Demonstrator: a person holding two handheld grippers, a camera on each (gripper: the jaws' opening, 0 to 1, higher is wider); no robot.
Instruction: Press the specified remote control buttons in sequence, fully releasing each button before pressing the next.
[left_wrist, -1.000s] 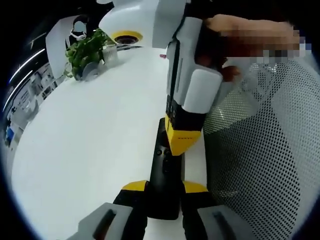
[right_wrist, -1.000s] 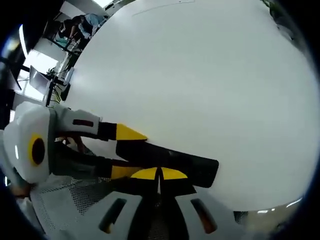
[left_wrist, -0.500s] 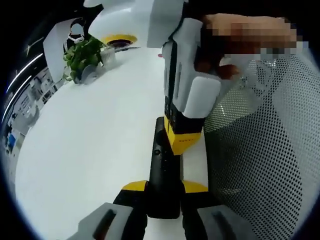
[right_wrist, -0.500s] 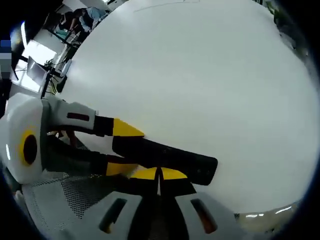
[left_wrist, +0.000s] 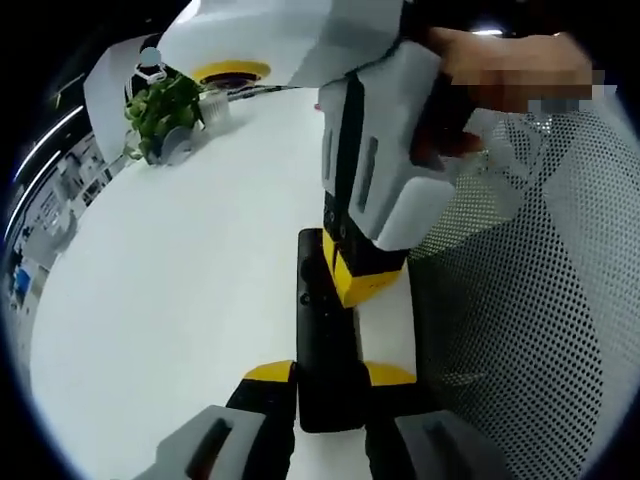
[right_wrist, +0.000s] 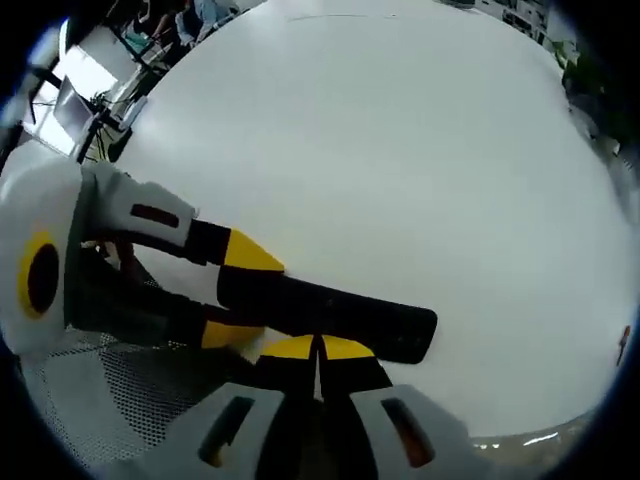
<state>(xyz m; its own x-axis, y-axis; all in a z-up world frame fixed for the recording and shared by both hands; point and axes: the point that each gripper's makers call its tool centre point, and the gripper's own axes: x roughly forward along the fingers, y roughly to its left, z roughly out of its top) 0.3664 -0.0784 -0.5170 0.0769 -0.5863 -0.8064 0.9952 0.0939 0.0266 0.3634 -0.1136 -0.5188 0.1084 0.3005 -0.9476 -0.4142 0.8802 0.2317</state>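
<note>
In the left gripper view we see our left hand-held gripper (left_wrist: 328, 378) squeezing the near end of the black remote (left_wrist: 322, 330), at 6 o'clock on the white surface (left_wrist: 180, 280). Our right hand-held gripper (left_wrist: 362, 278), its yellow tips pressed tight together, touches the remote's top. A green plant (left_wrist: 165, 105) sits at 10 o'clock. A mesh chair (left_wrist: 530, 300) stands at 3 o'clock.

Office — white table (right_wrist: 400, 150), potted plant (left_wrist: 160, 110), mesh chair (left_wrist: 520, 320).
</note>
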